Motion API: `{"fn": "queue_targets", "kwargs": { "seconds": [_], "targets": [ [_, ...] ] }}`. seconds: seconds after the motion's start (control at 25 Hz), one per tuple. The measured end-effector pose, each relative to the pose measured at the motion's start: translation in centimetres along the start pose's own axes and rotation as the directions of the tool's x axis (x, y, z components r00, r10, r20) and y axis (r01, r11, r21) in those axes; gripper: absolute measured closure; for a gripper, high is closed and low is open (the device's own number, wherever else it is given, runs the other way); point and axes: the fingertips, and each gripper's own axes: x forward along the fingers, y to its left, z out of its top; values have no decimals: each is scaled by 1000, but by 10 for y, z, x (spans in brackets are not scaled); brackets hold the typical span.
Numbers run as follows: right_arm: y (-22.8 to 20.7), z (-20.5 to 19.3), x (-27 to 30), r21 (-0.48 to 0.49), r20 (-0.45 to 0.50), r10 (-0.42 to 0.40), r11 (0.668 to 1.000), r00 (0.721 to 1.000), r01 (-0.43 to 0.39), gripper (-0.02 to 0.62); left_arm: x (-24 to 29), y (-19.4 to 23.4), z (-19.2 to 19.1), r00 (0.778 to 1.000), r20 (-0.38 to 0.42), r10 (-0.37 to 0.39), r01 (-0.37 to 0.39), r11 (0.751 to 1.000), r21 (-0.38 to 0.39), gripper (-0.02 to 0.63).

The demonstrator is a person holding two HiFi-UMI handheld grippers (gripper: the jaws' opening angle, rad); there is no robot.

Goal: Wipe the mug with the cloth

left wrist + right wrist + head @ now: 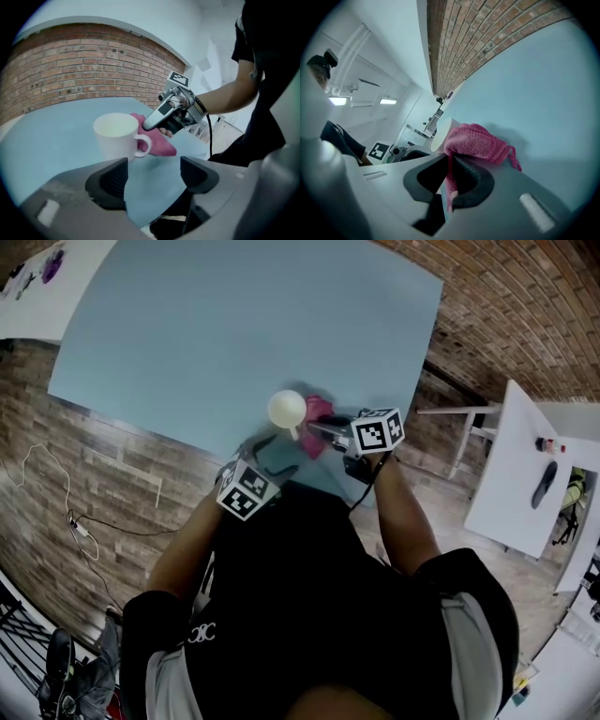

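A white mug (287, 409) stands upright near the front edge of the light blue table (234, 324). A pink cloth (317, 413) lies against its handle side. My right gripper (325, 429) is shut on that cloth; in the right gripper view a fold of the cloth (476, 143) is pinched between the jaws (450, 180), with the mug (440, 133) just behind it. My left gripper (270, 452) stands open a little short of the mug. In the left gripper view its jaws (152, 176) are wide apart and hold nothing, and the mug (117, 136) and cloth (159, 140) sit beyond them.
The table's front edge runs just under both grippers. A white side table (520, 474) with a dark object (546, 484) stands to the right, and another white surface (37, 287) sits at the top left. Cables (80, 526) trail over the brick-pattern floor on the left.
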Motion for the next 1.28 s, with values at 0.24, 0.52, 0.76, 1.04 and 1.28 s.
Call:
{"fn": "queue_targets", "kwargs": {
  "seconds": [0.24,0.52,0.76,1.04,1.28],
  "targets": [
    [2,-1,-1,15,23,8,1000,1000,-8,556,-25,79,-11,990,-77,114,-86,950,299,222],
    [3,-6,1,1,-9,-13,1000,1000,13,555,8,91,16,984,-172,-47,139,804,577,209],
    [7,-2,4,-44,-41,-39,998,998,37,555,23,90,30,983,-161,-84,162,807,568,204],
    [6,5,6,-70,-41,-58,996,997,55,556,21,87,26,996,-90,-3,45,880,472,235],
    [22,11,10,-171,-97,-26,985,995,9,555,15,91,21,995,-82,61,-22,912,409,238]
  ]
}}
